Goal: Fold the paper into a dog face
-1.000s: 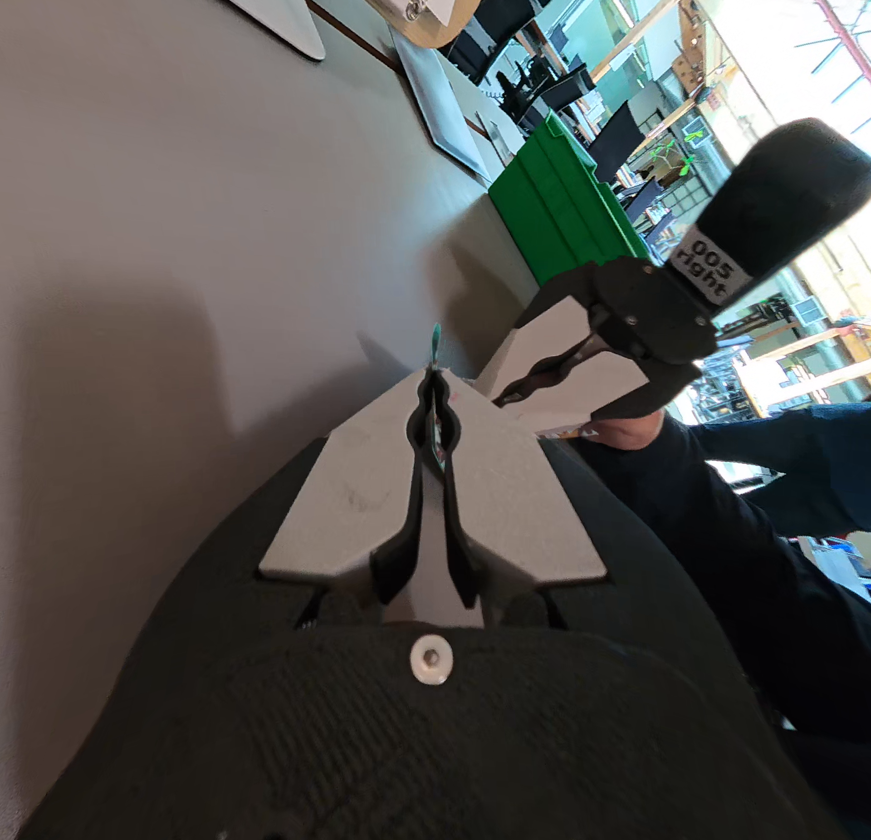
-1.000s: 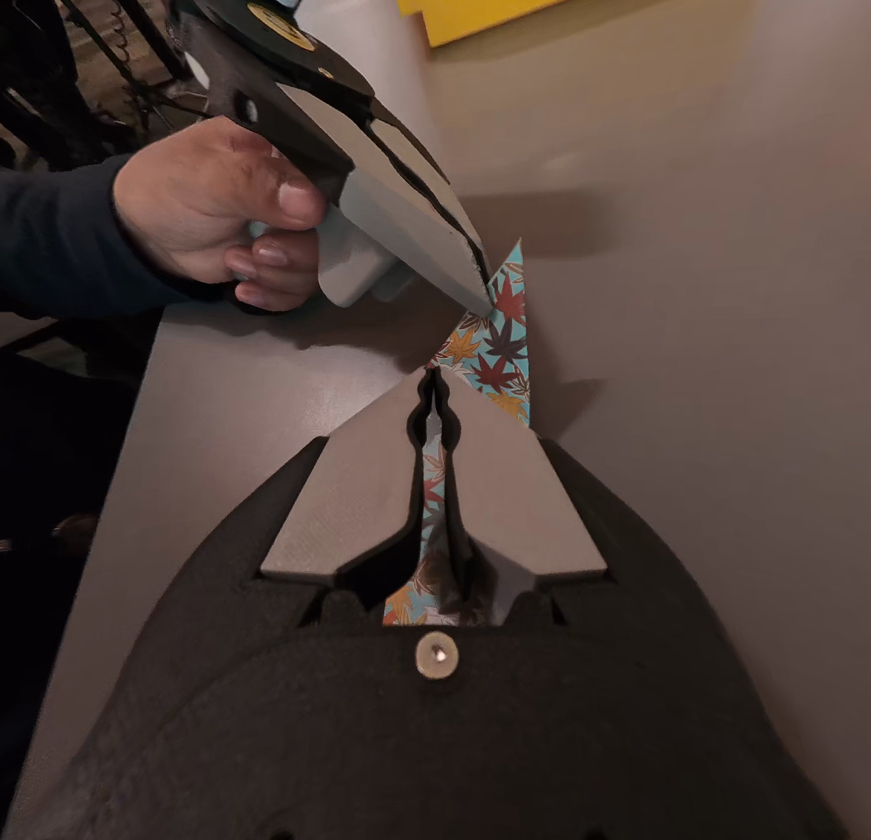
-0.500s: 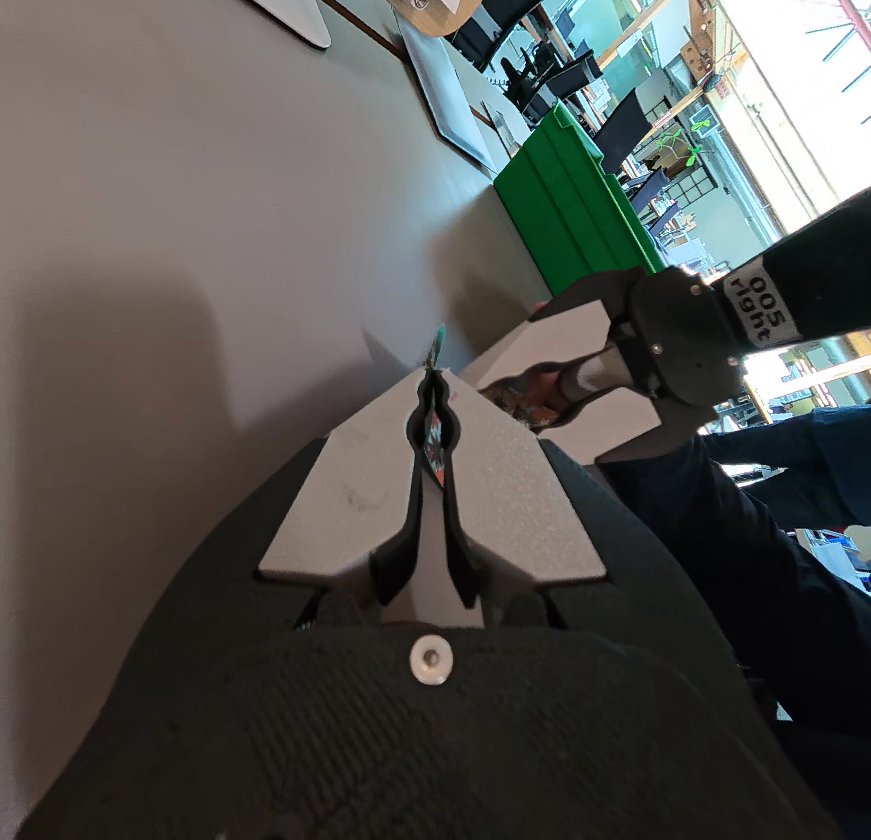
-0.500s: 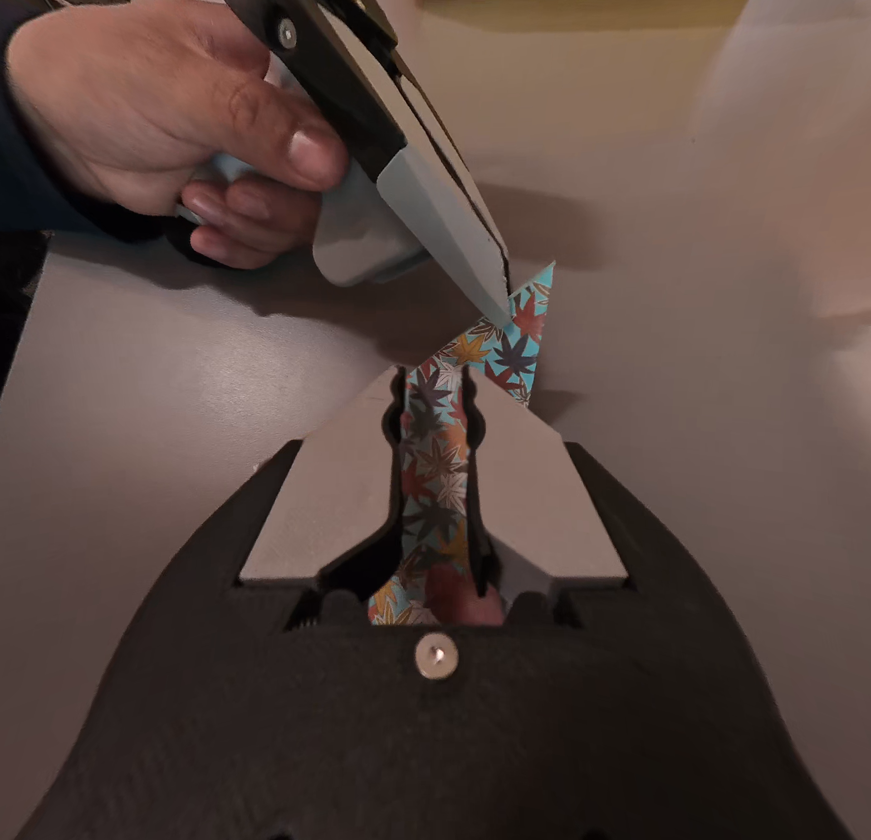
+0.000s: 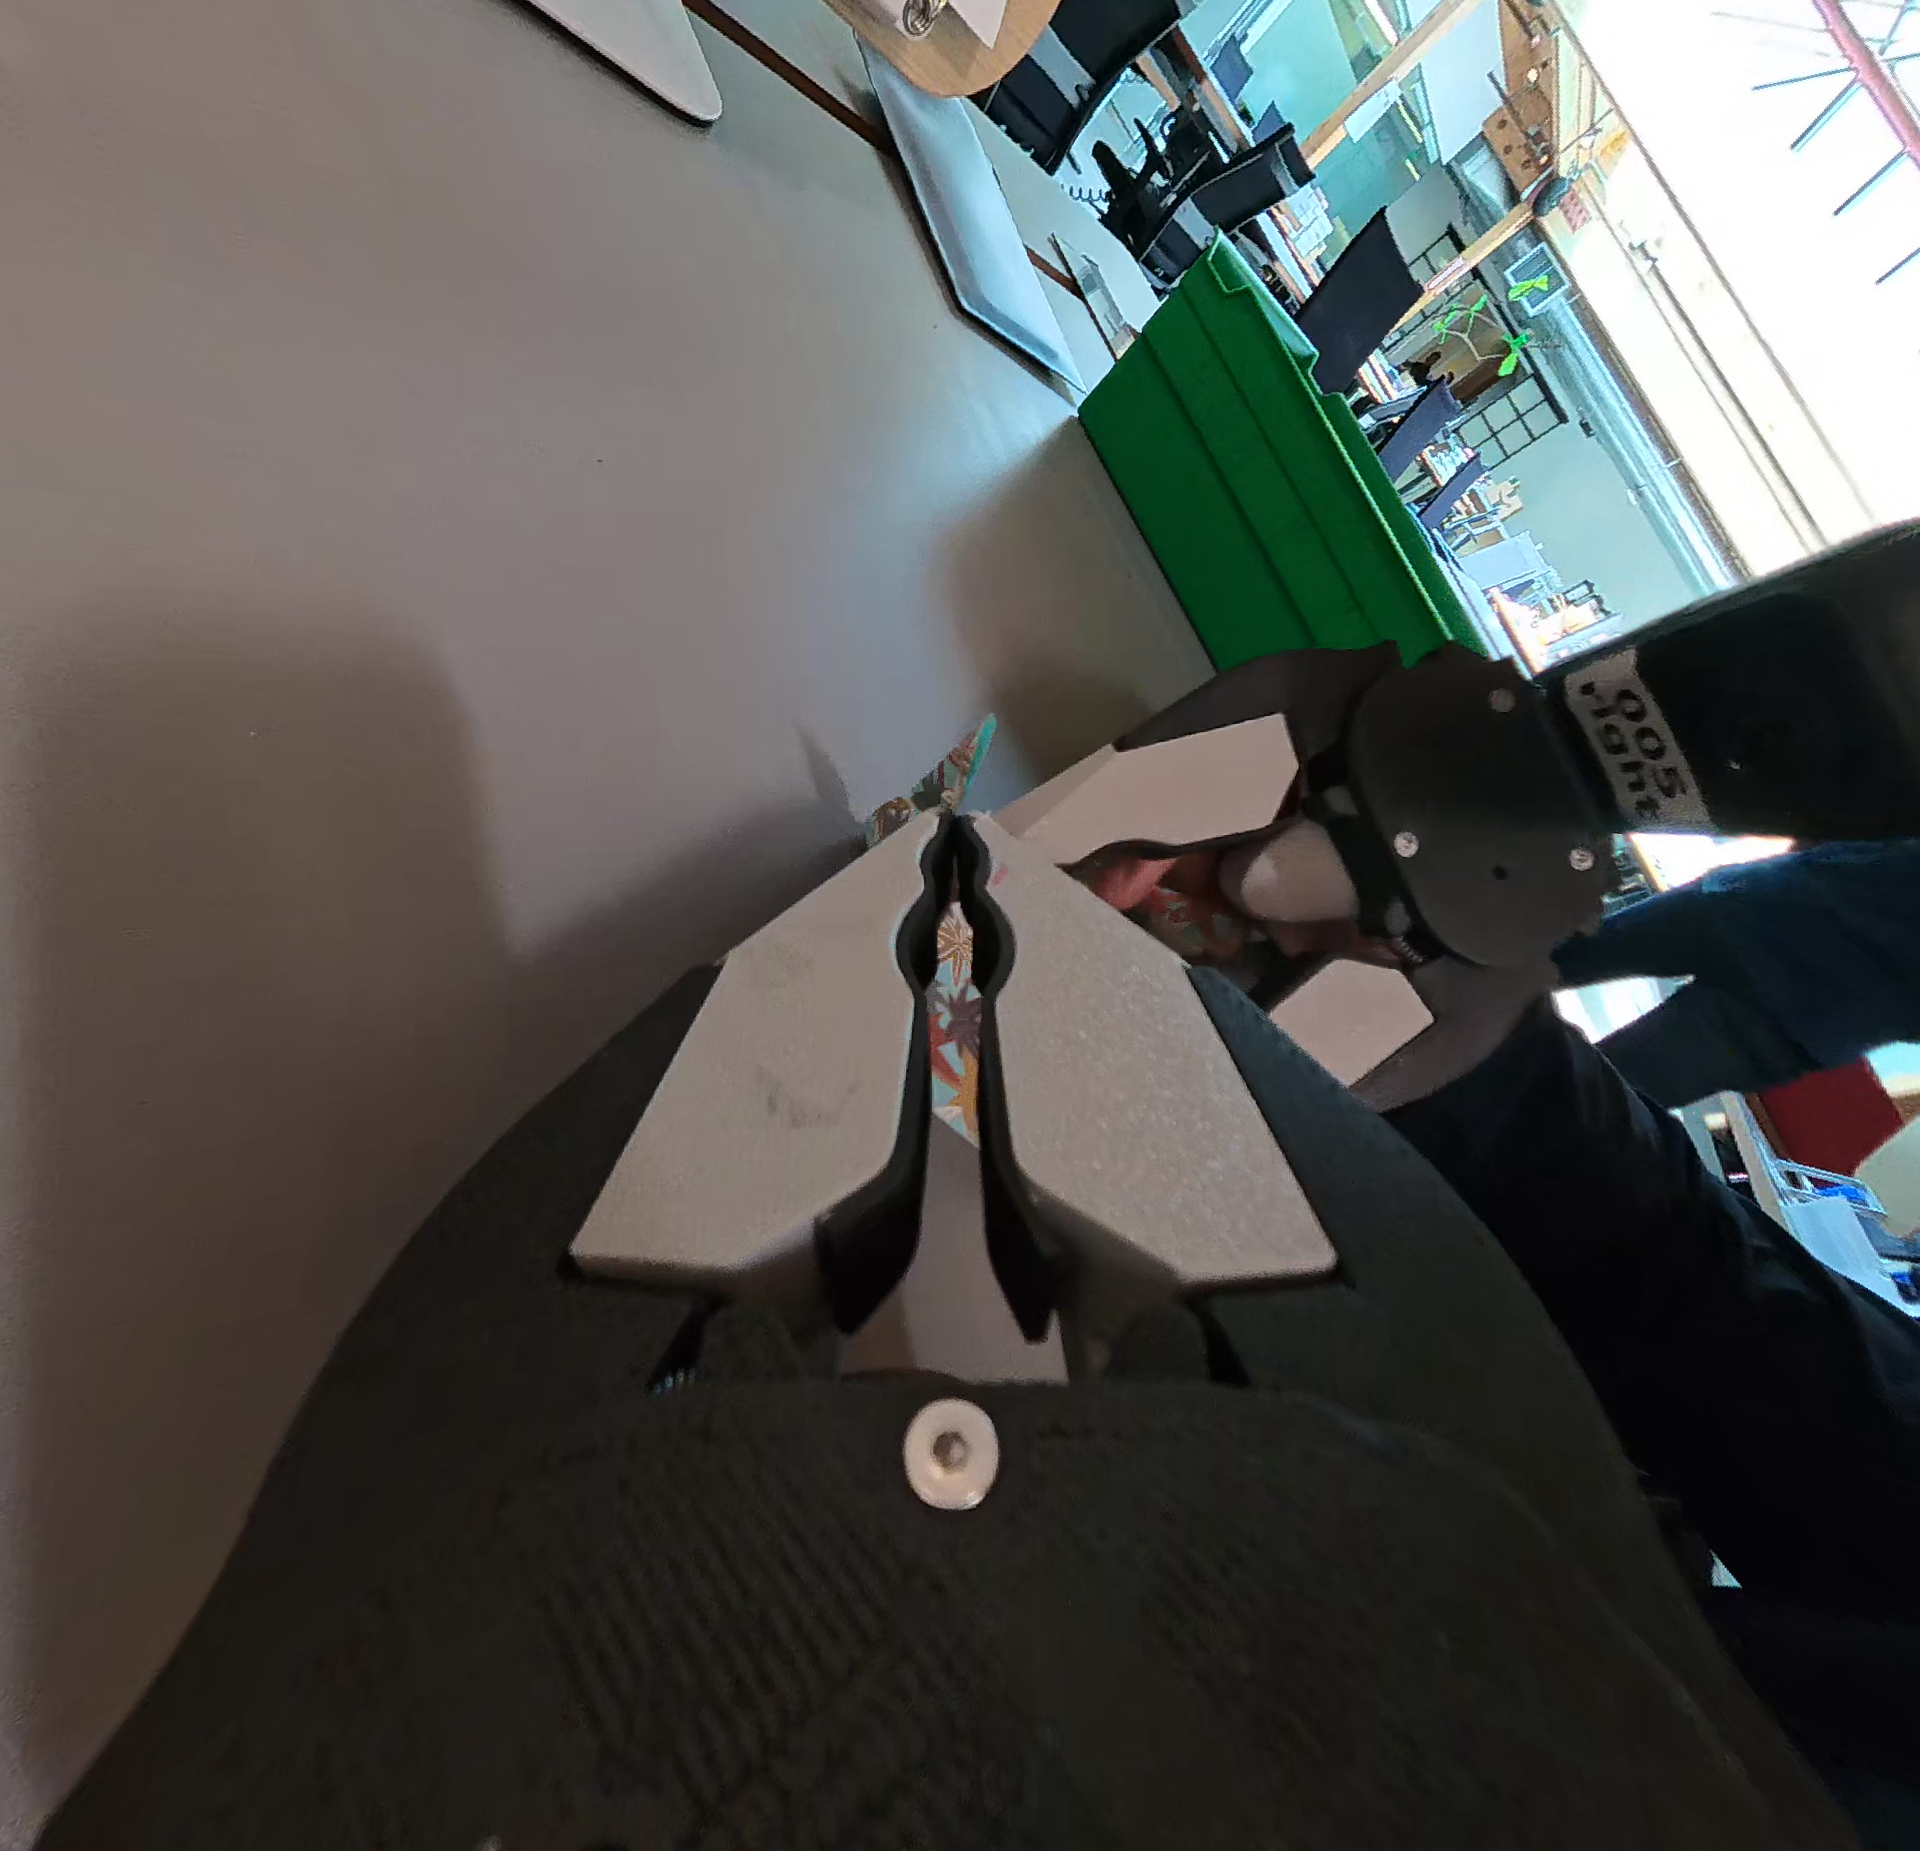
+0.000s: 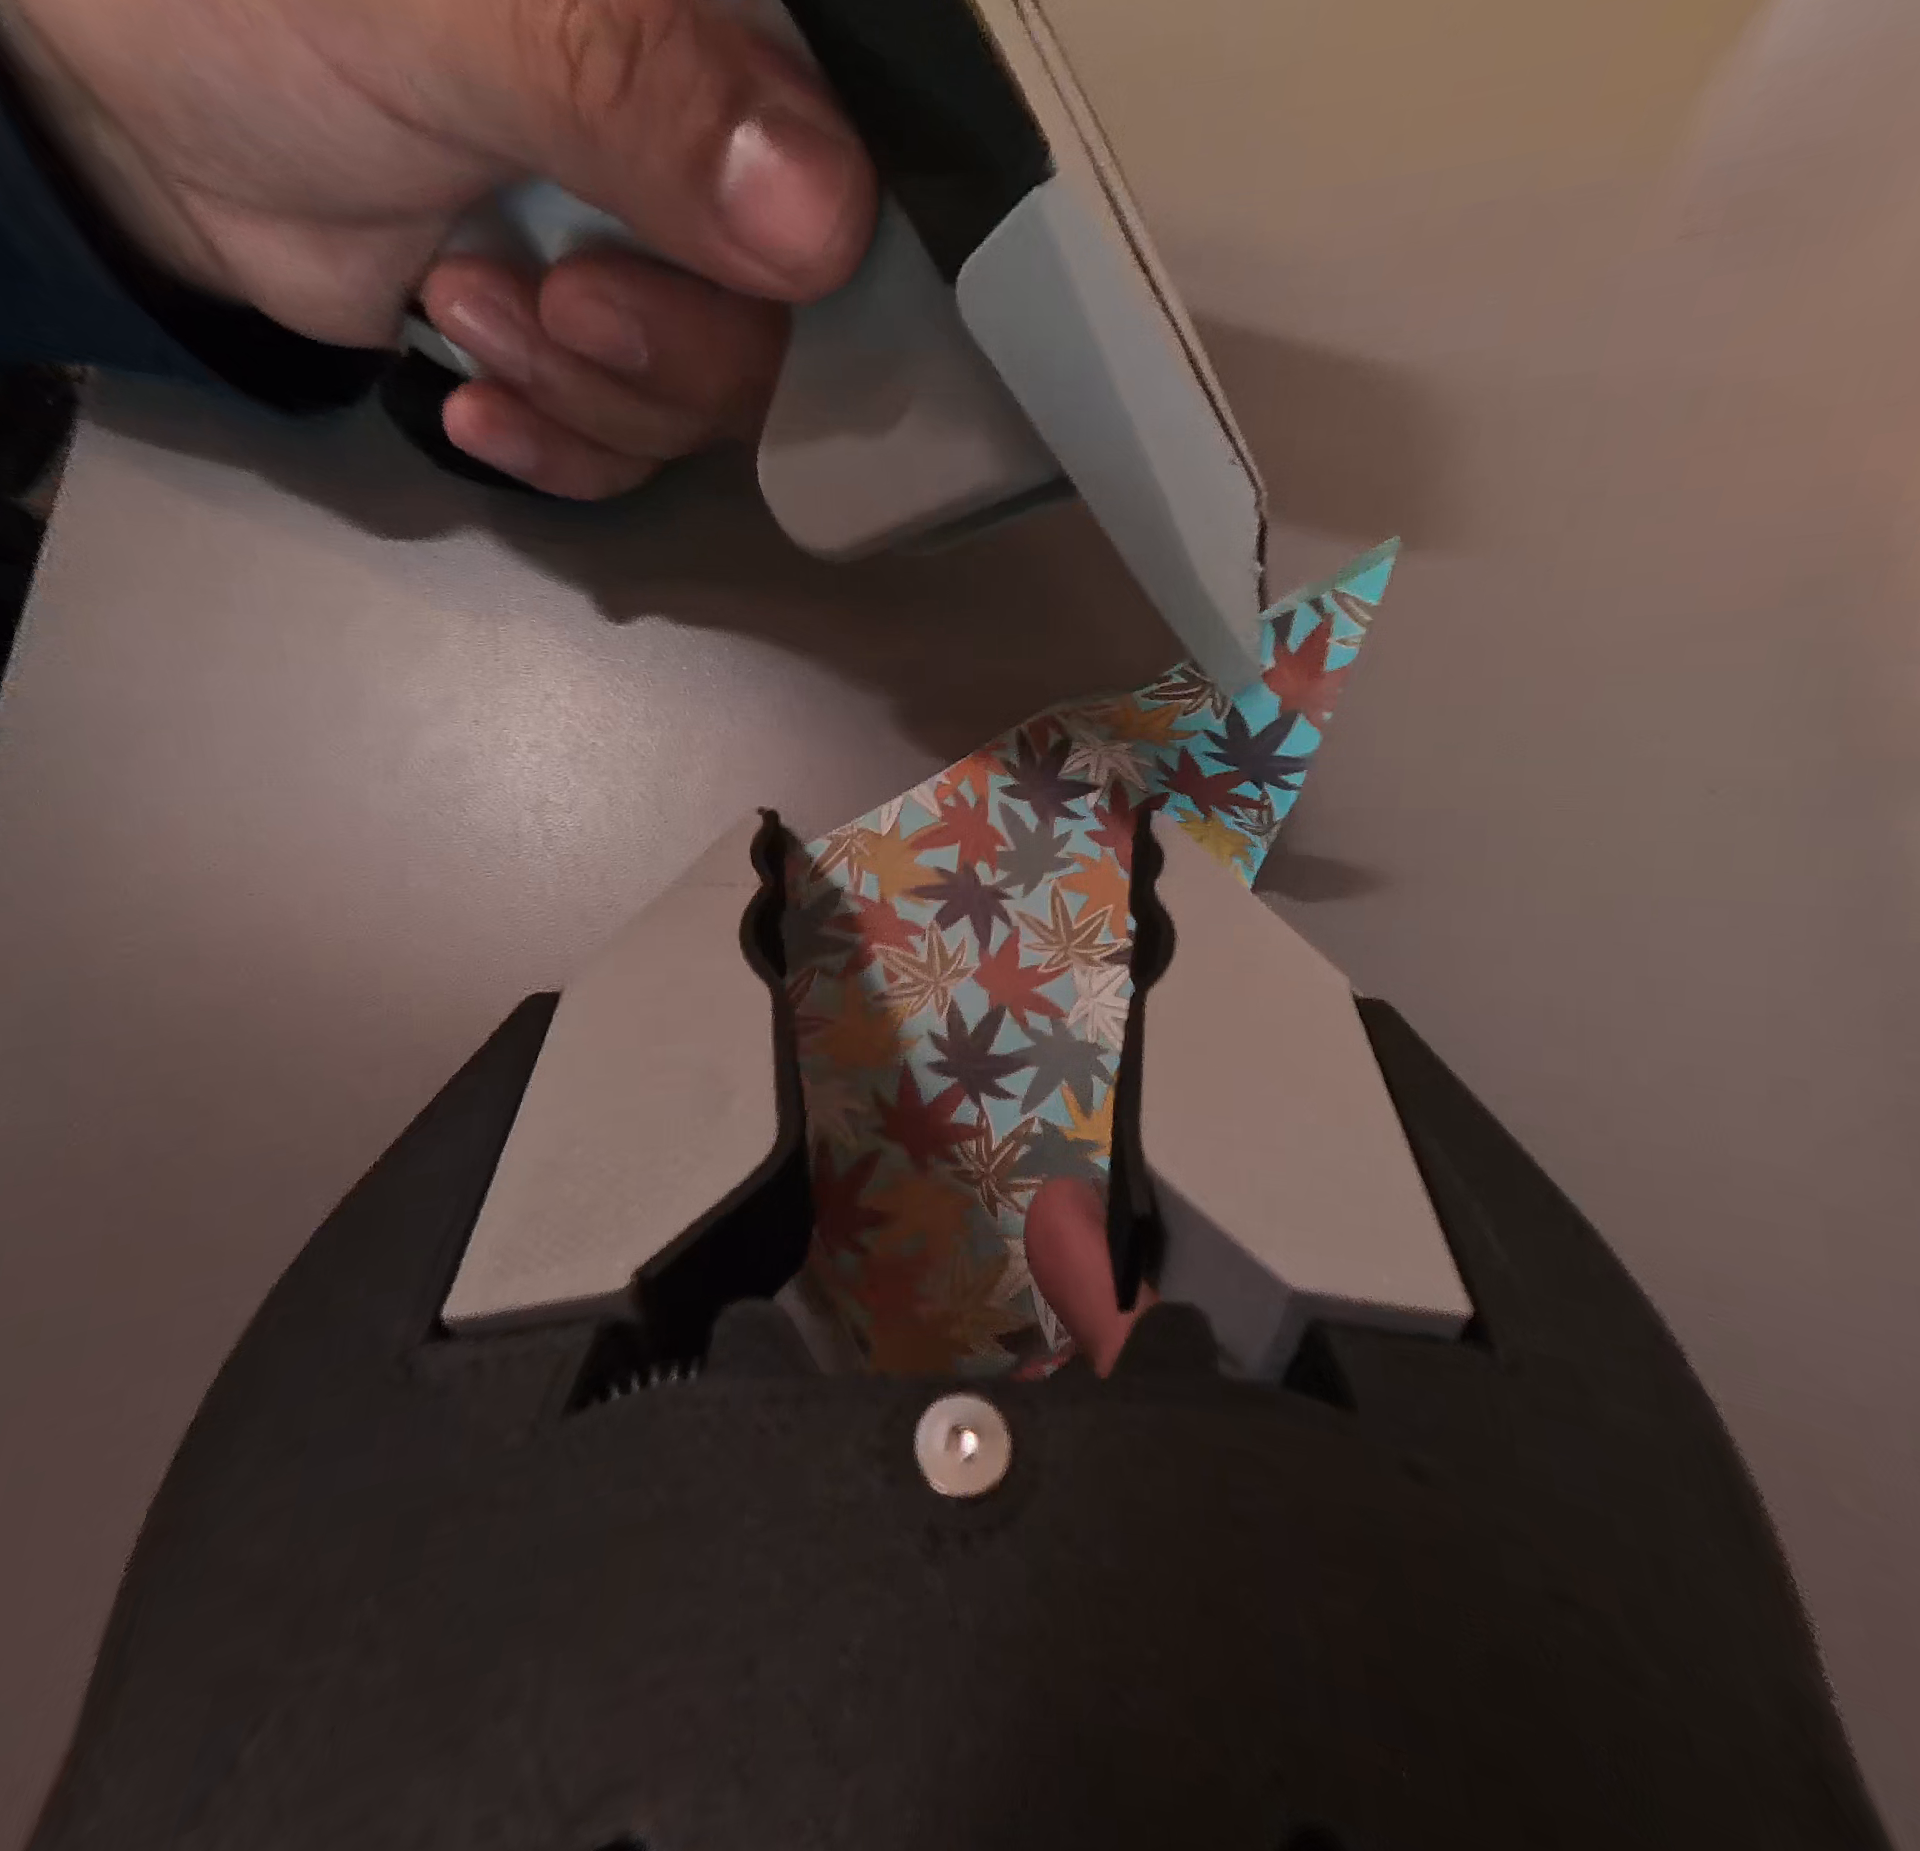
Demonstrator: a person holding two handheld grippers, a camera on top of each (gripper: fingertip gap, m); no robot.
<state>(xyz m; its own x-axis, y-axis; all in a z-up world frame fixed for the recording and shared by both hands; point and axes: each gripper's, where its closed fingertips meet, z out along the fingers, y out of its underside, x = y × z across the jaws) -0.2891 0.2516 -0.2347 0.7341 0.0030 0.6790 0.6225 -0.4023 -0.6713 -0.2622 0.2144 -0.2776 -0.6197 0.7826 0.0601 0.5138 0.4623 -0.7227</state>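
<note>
The paper [image 6: 997,949] is blue with a coloured leaf print and is folded. In the right wrist view it lies between the jaws of my right gripper [image 6: 956,835], which is open around it without clamping. My left gripper [image 6: 1242,617] comes in from the upper left, shut on the paper's far corner. In the left wrist view my left gripper [image 5: 956,833] is shut on the paper [image 5: 958,1012], whose tip sticks out beyond the fingertips. My right gripper [image 5: 1049,845] shows open just to the right there.
The grey table [image 5: 416,451] runs left and ahead. A green bin [image 5: 1268,482] stands at its far edge, with a flat grey board [image 5: 603,4] and another board [image 5: 977,232] farther off. A hand [image 6: 416,139] holds the left gripper. The grippers' ends are close to 6 cm from one another.
My right gripper has opened and let go of the paper, which now lies loose and flatter between its jaws. My left gripper keeps its hold on the corner. The views have drawn closer together.
</note>
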